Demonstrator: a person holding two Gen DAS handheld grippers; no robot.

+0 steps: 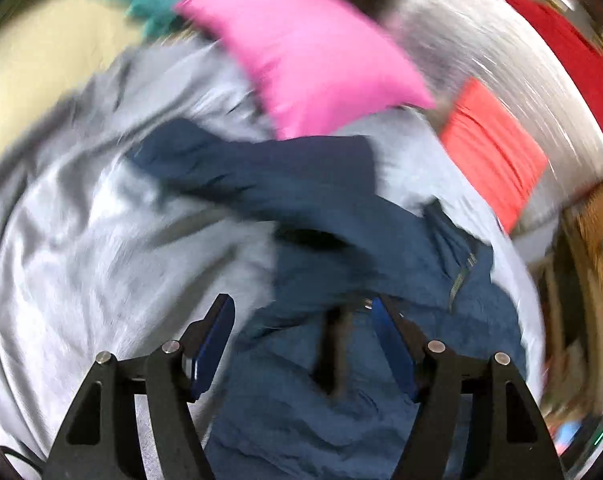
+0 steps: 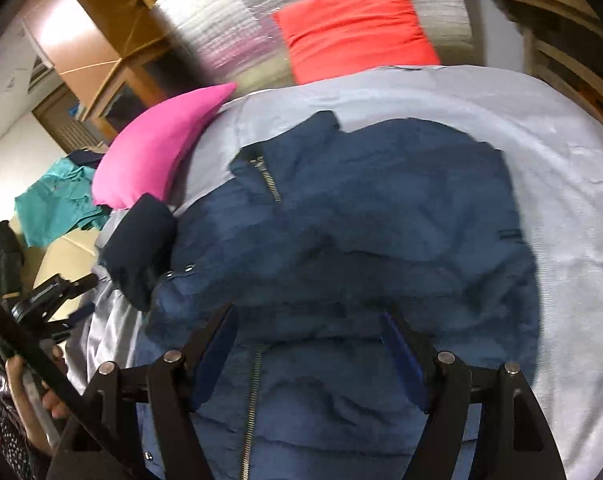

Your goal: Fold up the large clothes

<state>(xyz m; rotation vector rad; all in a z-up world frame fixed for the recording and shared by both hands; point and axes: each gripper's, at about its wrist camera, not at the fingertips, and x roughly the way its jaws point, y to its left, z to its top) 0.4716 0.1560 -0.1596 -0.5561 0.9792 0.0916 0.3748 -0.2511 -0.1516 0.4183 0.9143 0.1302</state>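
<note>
We see the navy jacket (image 2: 361,216) lying part-folded on the grey bed sheet (image 2: 561,168) near the pink pillow (image 2: 157,152), more folds seemingly left, both our left hand-held gripper (image 1: 303,344) and right hand-held gripper (image 2: 309,352) wide open and empty.

Navy jacket (image 2: 361,216) on grey-sheeted bed (image 2: 561,184)

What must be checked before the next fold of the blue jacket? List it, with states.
1. Left gripper jaws open, nothing between them: ok.
2. Right gripper jaws open, nothing between them: ok.
3. Jacket lying wholly on the sheet: ok.
4. Jacket flat: not ok, bunched at the left sleeve.
5. Zipper closed: not ok, open at the collar.
6. Pink pillow clear of the jacket: cannot tell.
</note>
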